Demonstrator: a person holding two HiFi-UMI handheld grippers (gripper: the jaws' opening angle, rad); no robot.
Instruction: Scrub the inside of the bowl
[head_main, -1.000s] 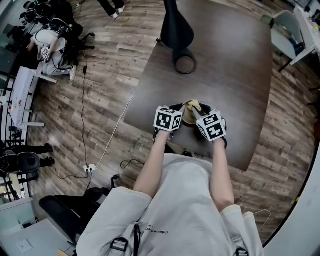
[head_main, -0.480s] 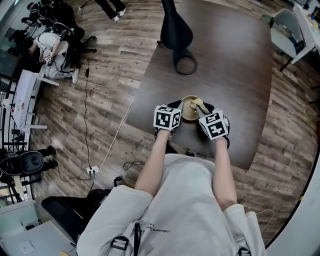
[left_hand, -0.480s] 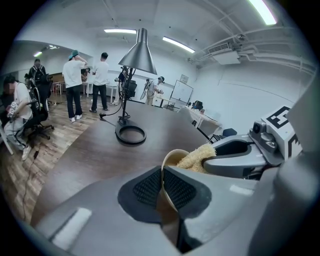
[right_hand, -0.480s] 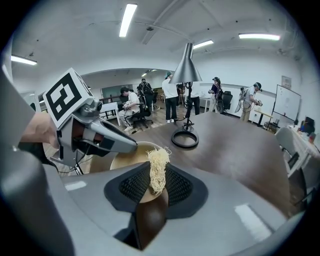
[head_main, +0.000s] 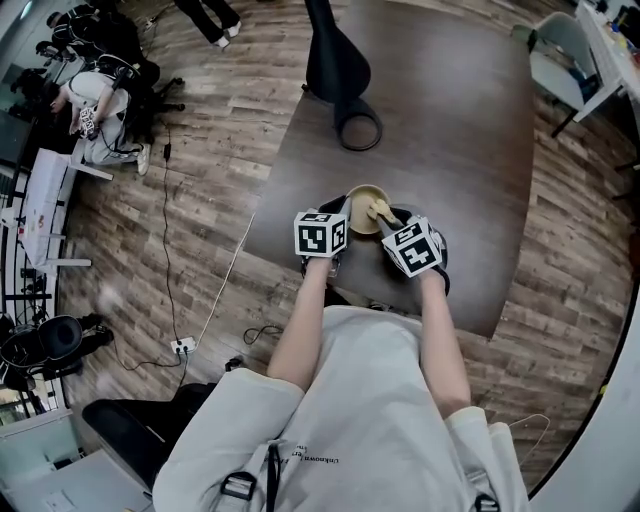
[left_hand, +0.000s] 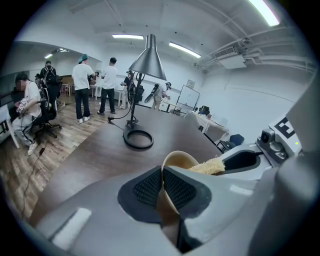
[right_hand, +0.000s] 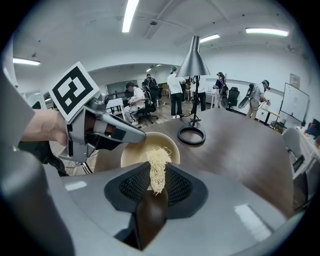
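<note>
L gripper (left_hand: 163, 189) view: bowl (left_hand: 176, 160) lower wall behind pads (left_hand: 149, 189). R gripper (right_hand: 151, 187) view: can't tell how deep scrubber (right_hand: 158, 167) sits betw. pads; bowl's left rim behind L gripper, near rim behind own jaws. Head view: both sets of jaws under marker cubes (head_main: 320, 233), bowl's near rim too. Lamp (head_main: 340, 60) top cut by frame edge.

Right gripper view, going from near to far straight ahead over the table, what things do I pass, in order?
fibrous scrubber → bowl → lamp's ring base → standing people beyond the table
</note>
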